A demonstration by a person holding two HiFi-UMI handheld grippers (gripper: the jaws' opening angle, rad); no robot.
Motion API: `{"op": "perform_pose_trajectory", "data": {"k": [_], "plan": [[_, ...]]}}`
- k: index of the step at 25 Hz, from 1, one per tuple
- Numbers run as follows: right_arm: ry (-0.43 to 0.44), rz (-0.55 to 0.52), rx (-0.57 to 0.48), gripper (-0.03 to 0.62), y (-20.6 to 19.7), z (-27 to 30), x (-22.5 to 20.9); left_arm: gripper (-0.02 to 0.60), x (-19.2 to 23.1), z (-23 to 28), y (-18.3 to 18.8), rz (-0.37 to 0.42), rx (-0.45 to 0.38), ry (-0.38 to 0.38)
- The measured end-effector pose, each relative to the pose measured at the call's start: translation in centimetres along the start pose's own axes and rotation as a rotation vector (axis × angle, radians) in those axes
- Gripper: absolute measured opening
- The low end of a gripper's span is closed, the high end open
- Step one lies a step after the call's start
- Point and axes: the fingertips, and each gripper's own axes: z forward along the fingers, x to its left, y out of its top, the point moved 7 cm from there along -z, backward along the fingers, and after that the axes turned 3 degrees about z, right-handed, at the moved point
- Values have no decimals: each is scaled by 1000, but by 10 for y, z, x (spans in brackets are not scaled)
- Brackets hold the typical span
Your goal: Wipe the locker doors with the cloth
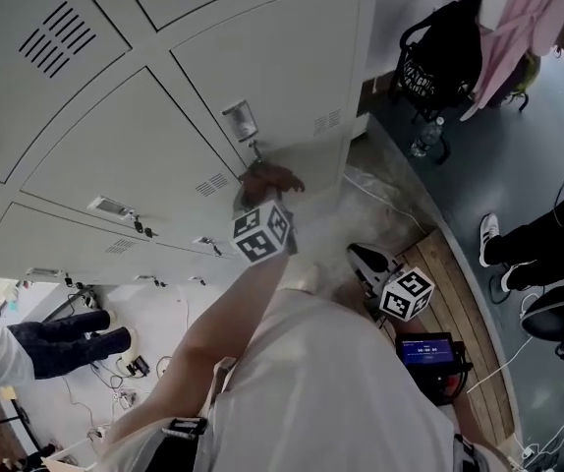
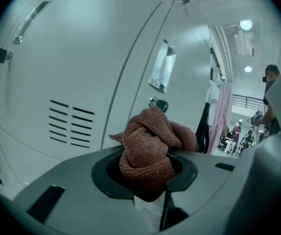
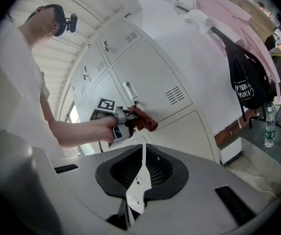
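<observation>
A bunched reddish-brown cloth [image 2: 150,146] sits clamped in my left gripper [image 2: 152,168], which is shut on it. In the head view the cloth [image 1: 268,178] is held up against a grey locker door [image 1: 282,77], just below its lock and label holder [image 1: 241,121]. The right gripper view shows the same cloth [image 3: 143,119] pressed at the door [image 3: 152,89] by the left gripper [image 3: 113,116]. My right gripper [image 3: 140,180] hangs low and away from the lockers, its jaws closed together with nothing between them; its marker cube [image 1: 407,294] shows at the right of the head view.
A black backpack [image 1: 446,52] and pink garments [image 1: 523,18] hang right of the lockers. A water bottle [image 1: 426,138] stands on the floor below them. A small device [image 1: 429,352] lies on the wooden strip. A seated person's legs [image 1: 61,342] are at left.
</observation>
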Motion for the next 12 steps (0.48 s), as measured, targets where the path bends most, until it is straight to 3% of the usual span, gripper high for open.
{"op": "perform_pose_trajectory", "data": {"k": [6,12], "plan": [[4,-1,-1,29,0,4,2,112,34,-47,58,128,-162,39],[-31,16,-28,29,-3,-2,-2,112,-26,-46,106,212,-148,-136]]}}
